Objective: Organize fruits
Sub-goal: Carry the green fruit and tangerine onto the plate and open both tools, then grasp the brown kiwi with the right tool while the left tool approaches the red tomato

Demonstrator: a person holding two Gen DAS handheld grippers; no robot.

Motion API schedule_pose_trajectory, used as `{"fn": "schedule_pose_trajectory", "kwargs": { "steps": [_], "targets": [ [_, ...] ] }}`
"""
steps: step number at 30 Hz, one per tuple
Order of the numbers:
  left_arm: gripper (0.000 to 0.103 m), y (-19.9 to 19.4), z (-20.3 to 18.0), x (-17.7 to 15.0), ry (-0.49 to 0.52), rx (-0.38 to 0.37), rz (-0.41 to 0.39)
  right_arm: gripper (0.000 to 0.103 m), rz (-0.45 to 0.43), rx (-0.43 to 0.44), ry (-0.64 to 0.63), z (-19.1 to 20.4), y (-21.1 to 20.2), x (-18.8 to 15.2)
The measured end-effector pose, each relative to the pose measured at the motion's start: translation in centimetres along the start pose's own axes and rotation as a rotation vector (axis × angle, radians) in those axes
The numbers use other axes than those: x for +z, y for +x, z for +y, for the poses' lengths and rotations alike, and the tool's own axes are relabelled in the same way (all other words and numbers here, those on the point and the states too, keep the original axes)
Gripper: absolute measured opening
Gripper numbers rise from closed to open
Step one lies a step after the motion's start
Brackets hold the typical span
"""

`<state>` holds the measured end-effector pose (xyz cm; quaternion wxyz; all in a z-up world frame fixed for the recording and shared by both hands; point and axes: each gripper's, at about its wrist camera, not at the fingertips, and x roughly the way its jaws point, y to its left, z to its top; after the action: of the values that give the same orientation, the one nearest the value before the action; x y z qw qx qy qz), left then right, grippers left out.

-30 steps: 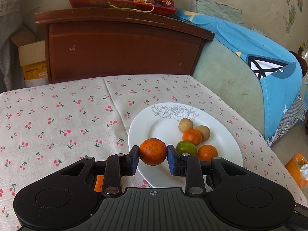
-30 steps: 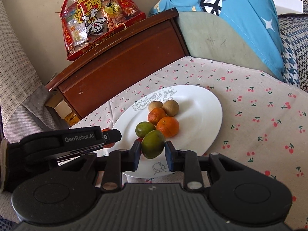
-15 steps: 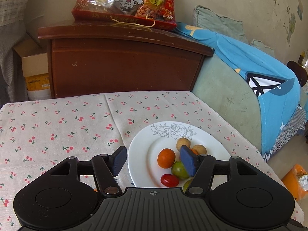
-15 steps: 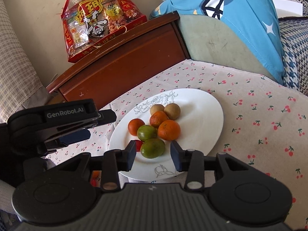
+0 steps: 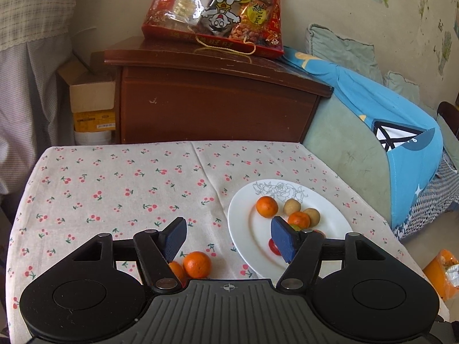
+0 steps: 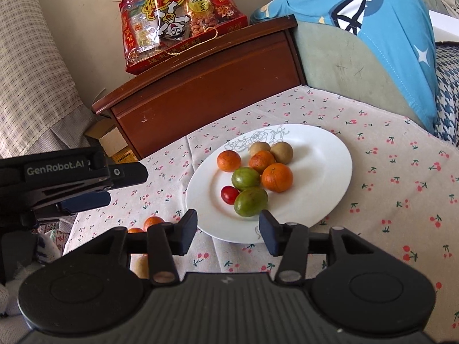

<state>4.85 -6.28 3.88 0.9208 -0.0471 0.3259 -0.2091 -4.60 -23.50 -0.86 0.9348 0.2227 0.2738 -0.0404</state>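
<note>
On counter, orange (image 5: 196,264): looked light, firm, rollable; I'd pinch its middle.
Left gripper (image 5: 229,238): spread, empty.
Right gripper (image 6: 228,231): spread, empty.

I'm seeing the desk (image 6: 387,177) under cherry-print cloth carrying a white plate (image 6: 324,160) of fruit; two oranges (image 5: 196,264) are lying loose beside it.

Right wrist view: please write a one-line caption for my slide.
Open right gripper before a white floral-edged plate holding three orange tangerines, two green fruits, two brown ones, one red tomato.

Seven fruits (image 6: 251,176) on white plate (image 6: 324,172)
</note>
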Motion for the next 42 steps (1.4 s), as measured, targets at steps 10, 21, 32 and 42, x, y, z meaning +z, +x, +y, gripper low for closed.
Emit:
{"fn": "schedule_pose_trajectory", "kwargs": {
  "steps": [10, 21, 32, 42],
  "targets": [
    [0.065, -1.8, 1.9, -1.4, -0.047, 0.046, 0.022, 0.049, 0.047, 0.042, -0.073, 1.6, -0.5, -1.4],
    [0.065, -3.2, 4.7, -3.1, -0.078, 0.122, 0.029, 0.05, 0.082, 0.095, -0.138, 3.4, -0.5, -2.5],
    [0.065, -3.2, 7.2, -4.3, -0.128, 0.187, 0.065, 0.05, 0.107, 0.161, -0.192, 5.3, 0.4, -3.6],
    [0.065, -3.1, 8.2, -4.8, -0.152, 0.2, 0.08, 0.046, 0.109, 0.182, -0.229, 6.6, 2.3, -3.8]
  ]
}}
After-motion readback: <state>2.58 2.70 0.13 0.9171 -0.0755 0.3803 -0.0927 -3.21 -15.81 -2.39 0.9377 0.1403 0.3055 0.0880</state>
